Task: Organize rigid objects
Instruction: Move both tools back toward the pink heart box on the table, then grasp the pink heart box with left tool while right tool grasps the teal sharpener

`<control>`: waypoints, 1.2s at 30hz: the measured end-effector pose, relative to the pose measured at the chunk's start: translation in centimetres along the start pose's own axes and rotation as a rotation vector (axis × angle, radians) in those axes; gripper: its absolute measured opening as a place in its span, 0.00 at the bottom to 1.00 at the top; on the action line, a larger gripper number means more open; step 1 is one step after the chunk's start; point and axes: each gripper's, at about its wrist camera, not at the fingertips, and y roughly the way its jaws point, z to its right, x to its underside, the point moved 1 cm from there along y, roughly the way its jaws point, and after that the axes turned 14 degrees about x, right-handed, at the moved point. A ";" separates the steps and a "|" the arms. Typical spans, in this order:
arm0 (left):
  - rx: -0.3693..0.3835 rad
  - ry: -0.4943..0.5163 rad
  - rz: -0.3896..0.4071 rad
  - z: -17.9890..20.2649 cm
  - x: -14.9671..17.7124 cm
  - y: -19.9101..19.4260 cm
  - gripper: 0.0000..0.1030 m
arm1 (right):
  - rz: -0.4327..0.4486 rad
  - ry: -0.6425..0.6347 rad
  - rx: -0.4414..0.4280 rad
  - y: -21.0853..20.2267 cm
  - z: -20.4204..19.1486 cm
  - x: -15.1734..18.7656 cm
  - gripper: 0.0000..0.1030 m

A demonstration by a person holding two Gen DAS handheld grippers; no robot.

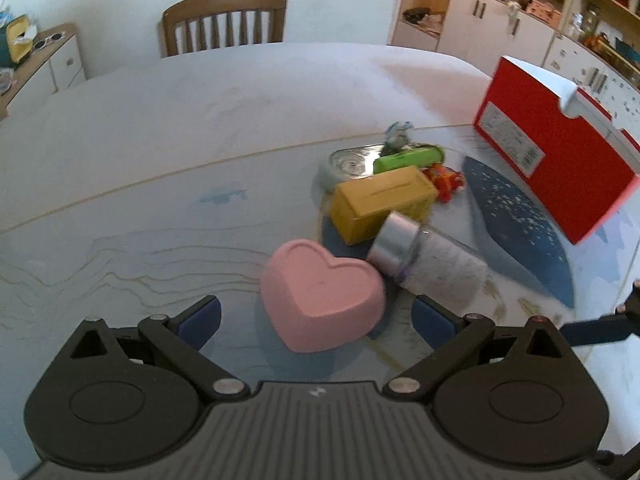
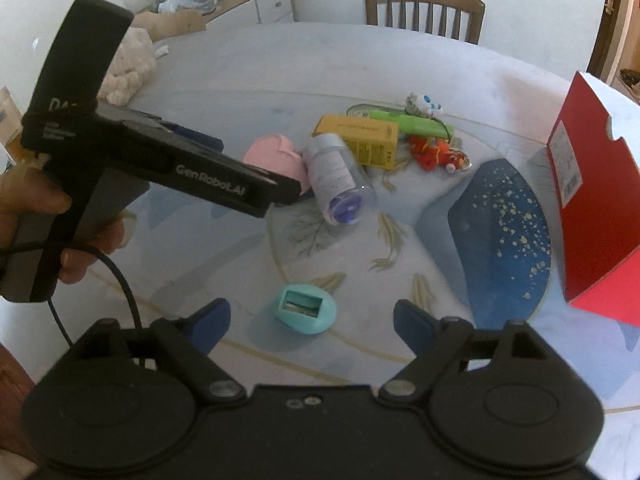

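Observation:
A pink heart-shaped box lies on the table between the open jaws of my left gripper, which is not closed on it. It also shows in the right wrist view. A clear bottle with a silver cap lies on its side beside it, next to a yellow box, a green tube, a tin and a red toy. My right gripper is open above a small teal object. The left gripper's body crosses the right wrist view.
A red open box stands at the right, also in the right wrist view. A blue speckled dish lies beside it. A wooden chair stands behind the table. Cabinets line the back walls.

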 end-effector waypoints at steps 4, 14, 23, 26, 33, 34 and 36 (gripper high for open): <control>-0.009 -0.007 0.003 -0.5 0.1 0.4 0.99 | -0.006 -0.019 0.006 0.6 -0.4 0.0 0.78; -0.023 0.039 0.029 0.0 -0.1 1.1 0.94 | -0.012 -0.063 0.005 1.1 -1.4 0.0 0.53; -0.047 0.093 0.041 1.0 -0.1 1.2 0.72 | -0.028 -0.069 0.017 1.6 -1.3 0.0 0.38; -0.046 0.084 0.044 0.9 -0.1 1.2 0.71 | -0.023 -0.076 0.021 1.6 -1.4 0.0 0.37; -0.035 0.041 0.059 0.9 -0.2 0.4 0.71 | -0.006 -0.064 0.028 1.0 -0.9 -0.1 0.37; -0.038 0.039 0.062 0.9 -0.2 0.2 0.71 | -0.005 -0.063 0.027 0.9 -0.8 -0.2 0.37; -0.037 0.029 0.071 1.1 -0.3 -0.3 0.71 | -0.002 -0.064 0.030 0.5 -0.9 -0.4 0.37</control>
